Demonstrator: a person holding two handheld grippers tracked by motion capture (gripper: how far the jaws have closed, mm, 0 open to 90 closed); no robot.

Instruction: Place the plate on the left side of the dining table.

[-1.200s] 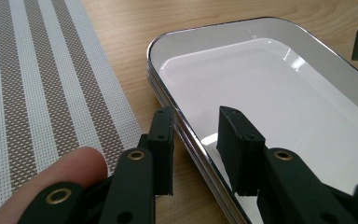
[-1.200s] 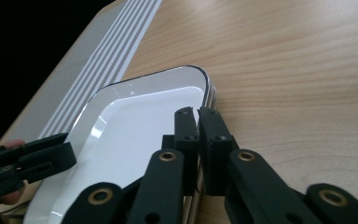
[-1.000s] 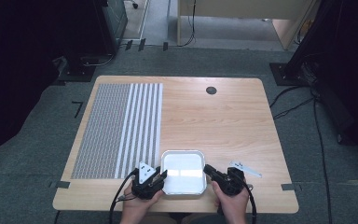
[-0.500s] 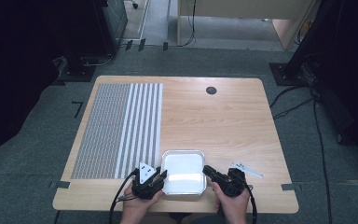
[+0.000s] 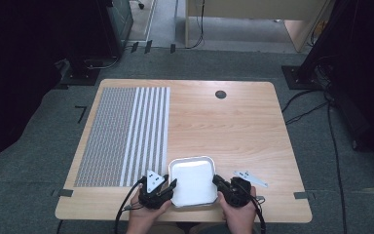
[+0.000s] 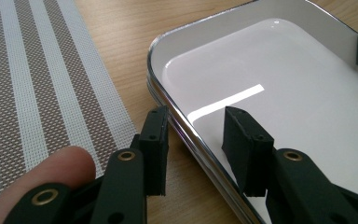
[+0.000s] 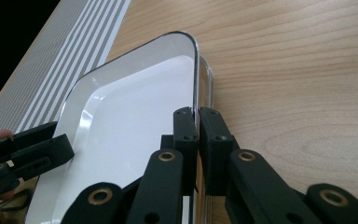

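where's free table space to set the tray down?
Widest bare wood: beyond the tray, from the striped mat across to the right edge, up to the round hole. A smaller patch right of the metal strip. Crowded: near edge, with left tongs and right tongs at the tray's rim.

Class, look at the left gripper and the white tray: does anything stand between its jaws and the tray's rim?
Nothing visible does. The left gripper straddles the rim of the tray, one jaw outside and one inside, with gaps on both sides; its jaws have just been opening. The right gripper is shut on the opposite rim.
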